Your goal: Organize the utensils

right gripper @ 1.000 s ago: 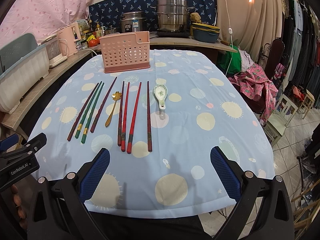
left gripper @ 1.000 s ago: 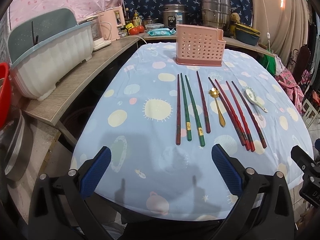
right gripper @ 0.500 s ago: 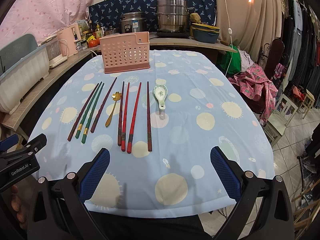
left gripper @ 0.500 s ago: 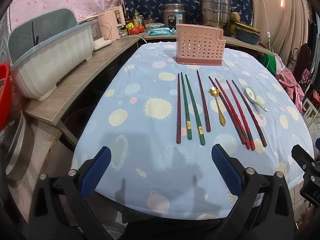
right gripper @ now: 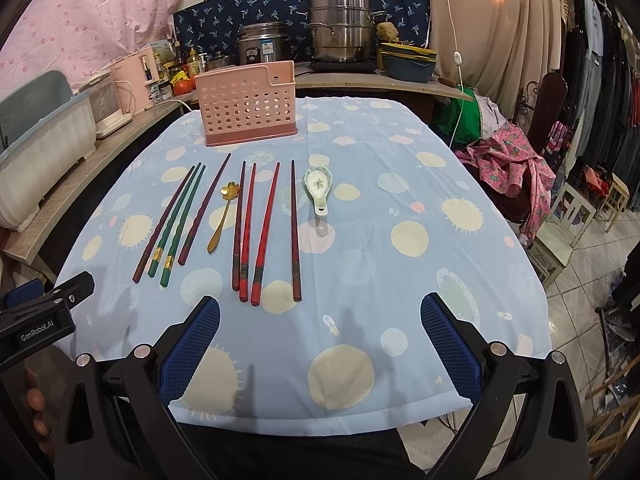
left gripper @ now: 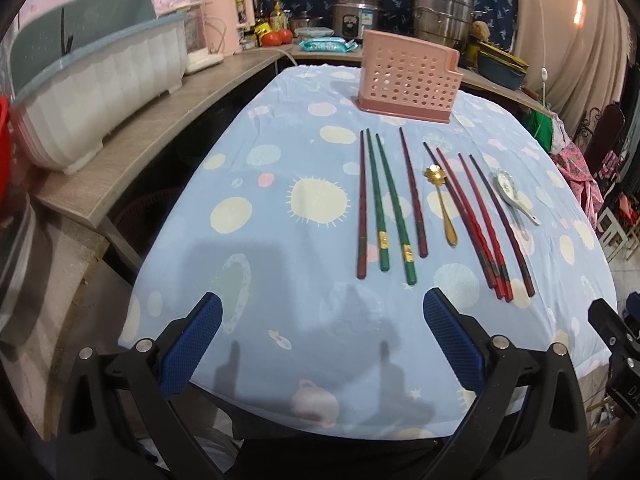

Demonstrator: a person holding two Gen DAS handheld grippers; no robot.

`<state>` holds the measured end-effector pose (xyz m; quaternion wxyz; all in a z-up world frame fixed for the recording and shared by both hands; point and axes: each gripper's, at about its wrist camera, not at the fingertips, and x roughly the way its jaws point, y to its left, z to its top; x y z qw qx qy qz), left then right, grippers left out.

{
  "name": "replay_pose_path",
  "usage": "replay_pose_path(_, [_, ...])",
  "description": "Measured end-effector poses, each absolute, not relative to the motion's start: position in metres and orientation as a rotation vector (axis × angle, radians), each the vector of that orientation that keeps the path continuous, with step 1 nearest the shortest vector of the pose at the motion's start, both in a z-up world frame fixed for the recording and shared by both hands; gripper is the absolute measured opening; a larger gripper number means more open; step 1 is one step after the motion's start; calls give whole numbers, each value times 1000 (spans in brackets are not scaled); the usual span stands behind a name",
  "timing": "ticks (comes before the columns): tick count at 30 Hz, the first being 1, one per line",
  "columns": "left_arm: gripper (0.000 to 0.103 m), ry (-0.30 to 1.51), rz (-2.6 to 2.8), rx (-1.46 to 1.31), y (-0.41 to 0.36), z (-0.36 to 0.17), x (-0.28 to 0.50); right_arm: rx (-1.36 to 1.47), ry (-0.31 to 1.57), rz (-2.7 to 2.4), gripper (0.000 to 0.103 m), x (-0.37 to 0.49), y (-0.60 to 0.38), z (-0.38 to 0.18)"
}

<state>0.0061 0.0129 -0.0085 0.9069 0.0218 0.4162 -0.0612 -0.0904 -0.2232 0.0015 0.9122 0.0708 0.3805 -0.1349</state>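
beside the table in the right view alone, clothes [right gripper: 608, 92] hang; both grippers' fingers spread apart, empty.

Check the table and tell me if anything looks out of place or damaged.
Nothing stands out. The chopsticks, gold spoon and white spoon lie in a tidy row on the tablecloth, none bent or broken. The pink holder stands upright behind them. Both tongs hover open, holding nothing.

Chopsticks [right gripper: 256, 232] lie in a row before the holder [right gripper: 249, 105] — one spoon [right gripper: 225, 216] among them, another [right gripper: 318, 186] rightmost.
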Motion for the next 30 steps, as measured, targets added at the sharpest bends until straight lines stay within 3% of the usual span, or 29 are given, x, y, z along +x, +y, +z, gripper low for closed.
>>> replay_pose_path(14, [91, 926, -108, 43, 15, -43, 61, 177, 832, -291, 96, -59, -242, -17])
replay_pose_path(21, [82, 966, -148, 42, 8, -56, 81, 189, 848, -292, 96, -36, -247, -24])
replay_pose_path(24, [73, 984, -168, 38, 6, -61, 87, 187, 850, -286, 96, -26, -248, -26])
replay_pose_path(30, [71, 983, -178, 45, 3, -66, 91, 192, 854, -274, 96, -12, -249, -28])
